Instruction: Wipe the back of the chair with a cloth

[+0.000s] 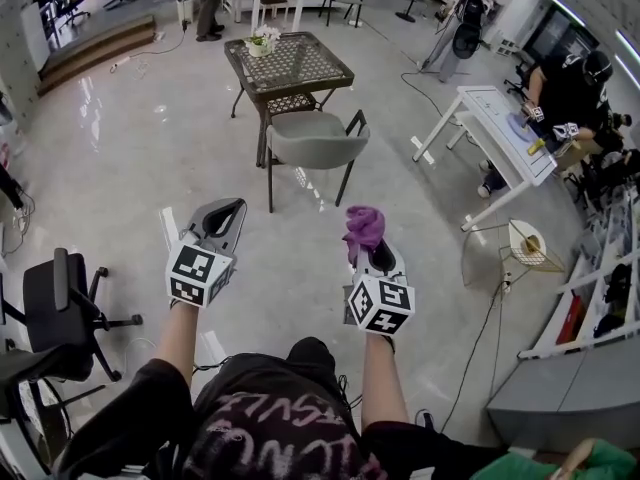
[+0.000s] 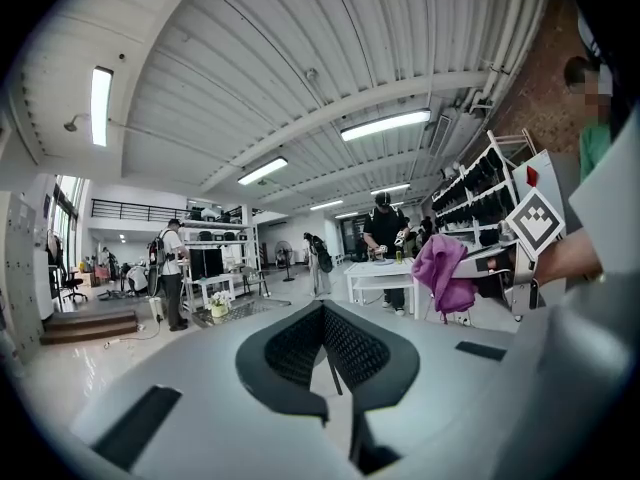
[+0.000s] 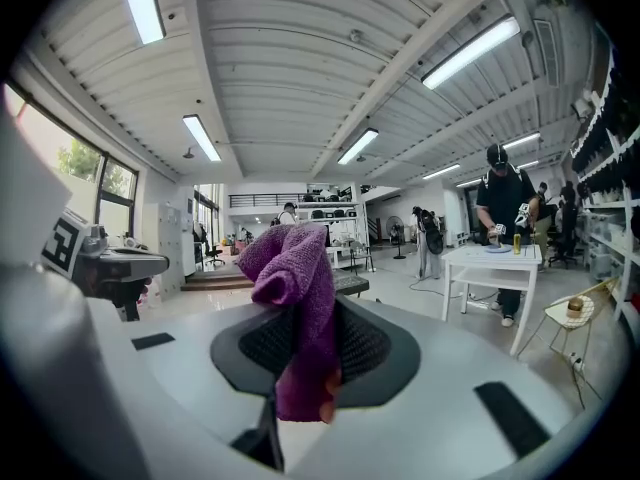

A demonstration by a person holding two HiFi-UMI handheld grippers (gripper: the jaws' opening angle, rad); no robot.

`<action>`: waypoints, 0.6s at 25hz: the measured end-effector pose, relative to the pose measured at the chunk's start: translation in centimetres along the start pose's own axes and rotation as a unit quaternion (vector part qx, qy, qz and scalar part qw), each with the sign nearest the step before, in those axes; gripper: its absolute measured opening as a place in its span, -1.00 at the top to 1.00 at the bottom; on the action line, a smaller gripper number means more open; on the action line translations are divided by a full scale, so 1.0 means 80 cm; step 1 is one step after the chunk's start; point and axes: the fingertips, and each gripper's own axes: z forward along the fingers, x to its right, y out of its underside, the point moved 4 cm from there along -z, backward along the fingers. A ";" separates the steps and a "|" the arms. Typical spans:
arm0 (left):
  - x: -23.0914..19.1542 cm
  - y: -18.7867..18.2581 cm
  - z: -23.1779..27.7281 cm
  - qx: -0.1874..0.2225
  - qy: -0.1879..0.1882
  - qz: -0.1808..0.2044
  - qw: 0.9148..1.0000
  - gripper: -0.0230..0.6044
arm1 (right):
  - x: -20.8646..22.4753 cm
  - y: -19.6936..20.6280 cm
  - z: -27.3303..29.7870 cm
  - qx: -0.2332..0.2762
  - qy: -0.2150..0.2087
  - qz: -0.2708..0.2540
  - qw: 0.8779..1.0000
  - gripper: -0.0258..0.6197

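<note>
The right hand-held gripper point(image 1: 374, 255) is clamped on a purple cloth point(image 1: 363, 226); in the right gripper view the cloth point(image 3: 296, 278) is pinched between the dark jaw pads, bunching up above them and hanging down below. The left hand-held gripper point(image 1: 222, 214) is just beside it at the same height, its jaws drawn together with nothing between them point(image 2: 325, 340). Both are held over the glossy floor point(image 1: 140, 148). The grey chair point(image 1: 314, 138) stands well apart from the cloth, straight ahead of the grippers, its curved back turned toward them. Just beyond the chair is a dark mesh-topped bench point(image 1: 330, 68) carrying a small flower pot point(image 1: 262, 41).
</note>
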 end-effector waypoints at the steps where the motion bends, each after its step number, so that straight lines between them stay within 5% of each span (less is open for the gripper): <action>1: -0.004 0.002 -0.002 0.000 0.001 0.001 1.000 0.90 | -0.005 0.001 0.002 -0.002 0.000 0.001 1.000 0.63; 15: -0.053 0.023 0.062 -0.016 -0.003 -0.001 1.000 0.90 | -0.002 -0.013 0.101 0.001 -0.020 0.004 1.000 0.63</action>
